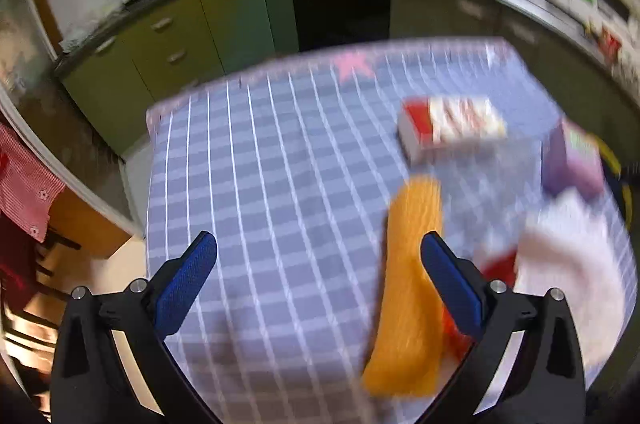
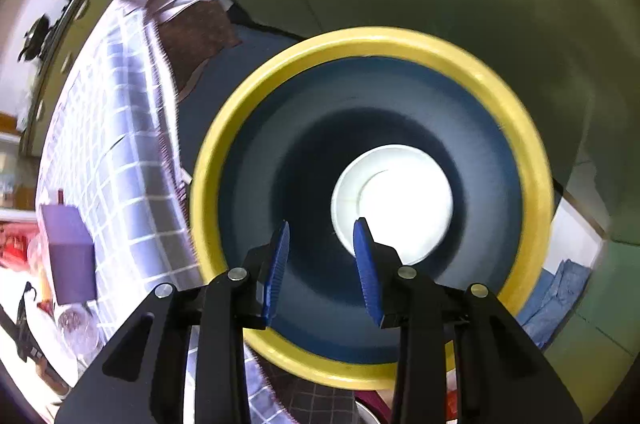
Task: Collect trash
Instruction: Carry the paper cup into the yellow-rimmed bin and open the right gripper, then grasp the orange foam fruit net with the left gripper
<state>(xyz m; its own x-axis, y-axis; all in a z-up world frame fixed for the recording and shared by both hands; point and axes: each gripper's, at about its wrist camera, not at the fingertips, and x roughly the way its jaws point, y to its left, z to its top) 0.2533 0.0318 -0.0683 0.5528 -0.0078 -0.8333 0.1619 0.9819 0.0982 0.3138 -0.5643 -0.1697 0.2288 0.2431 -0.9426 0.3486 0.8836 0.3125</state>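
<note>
My right gripper point(image 2: 322, 228) released, empty, above yellow-rimmed bin point(image 2: 372, 40) holding white cup point(image 2: 394, 198). My left gripper point(image 1: 320, 244) released over checked tablecloth point(image 1: 280, 184).

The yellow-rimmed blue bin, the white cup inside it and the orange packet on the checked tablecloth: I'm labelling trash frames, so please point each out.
Yellow-rimmed blue bin point(image 2: 516, 112): right wrist view, on its yellow rim.
White cup point(image 2: 400, 192): right wrist view, on its inside.
Orange packet point(image 1: 412, 264): left wrist view, on its middle.

Both fisheye views are motion-blurred and bowed at dark edges, with perhaps overhead light glaring off the white cup point(image 2: 394, 200).
</note>
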